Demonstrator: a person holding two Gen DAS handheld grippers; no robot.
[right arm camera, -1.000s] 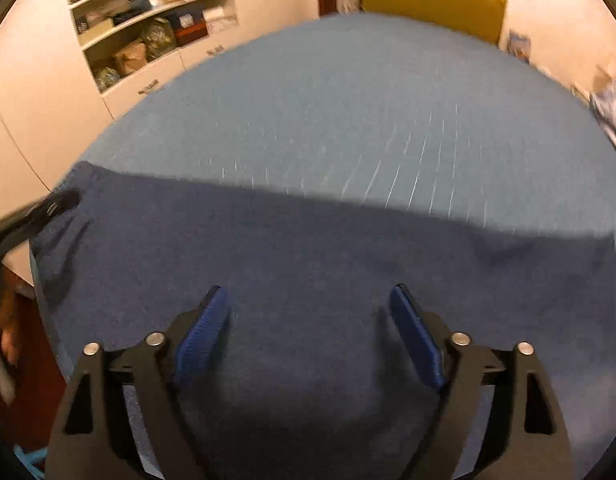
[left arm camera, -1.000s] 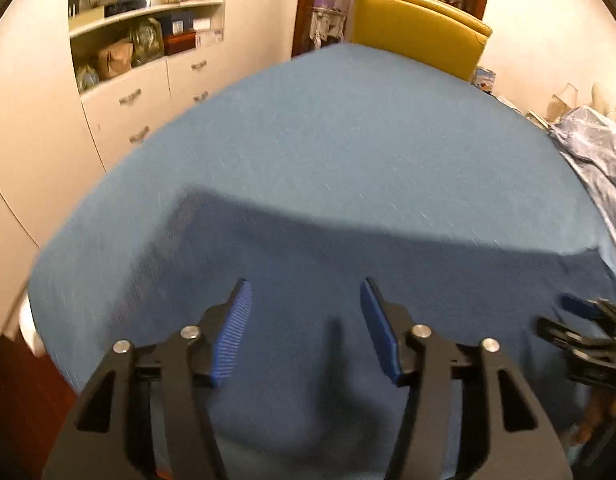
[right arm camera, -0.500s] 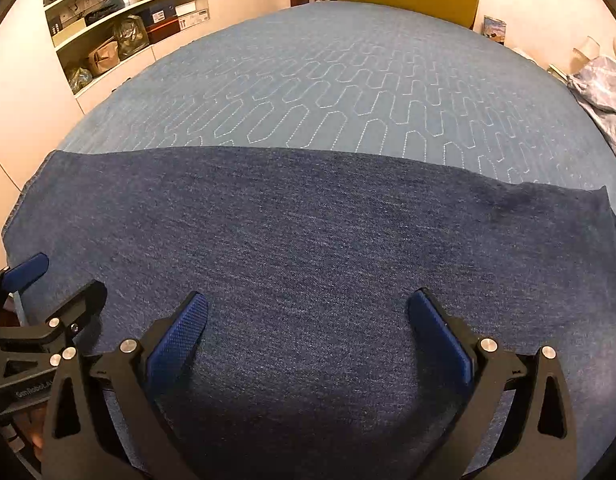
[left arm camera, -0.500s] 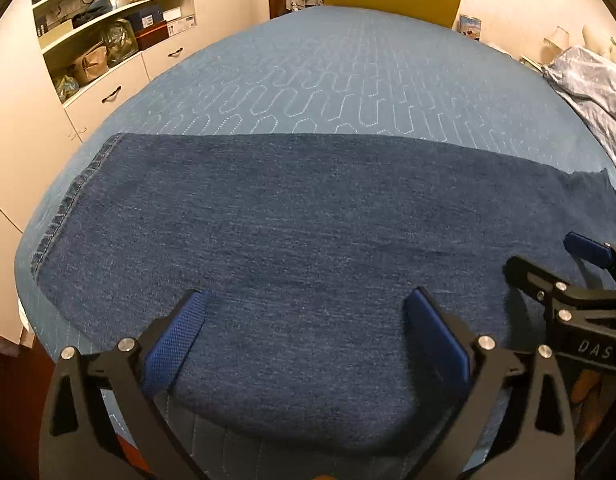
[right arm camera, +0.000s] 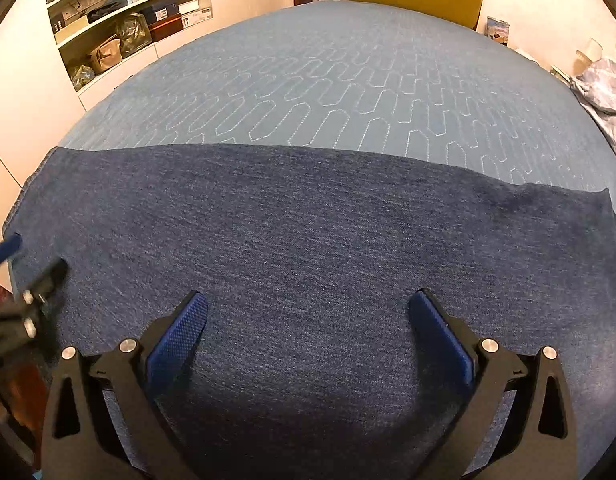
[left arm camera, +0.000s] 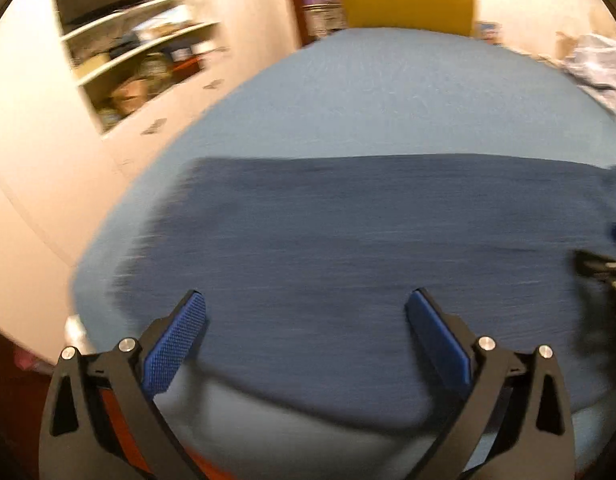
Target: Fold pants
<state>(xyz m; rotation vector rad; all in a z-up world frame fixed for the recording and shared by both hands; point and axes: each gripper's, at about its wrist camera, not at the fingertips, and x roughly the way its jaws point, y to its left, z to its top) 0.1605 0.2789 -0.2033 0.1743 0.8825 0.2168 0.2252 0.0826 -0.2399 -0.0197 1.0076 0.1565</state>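
— Where are my tongs?
— I see the left tongs [left arm camera: 305, 332] and right tongs [right arm camera: 308, 334] both spread wide, empty, low over the cloth.
— How many garments?
— One pair of pants [right arm camera: 308, 232], flat on the blue surface [right arm camera: 328, 80], stretching nine to three o'clock.

Dark blue denim pants [right arm camera: 308, 232] spread flat across the near part of a bed.

The pants lie as one long, smooth band running left to right, with a straight far edge and few wrinkles; a faint crease shows toward the right end. In the right wrist view the left end reaches the bed's left edge and the right end finishes in a squared corner. The left wrist view is motion-blurred, but shows the same pants [left arm camera: 348, 248] lying flat, their near edge curving.
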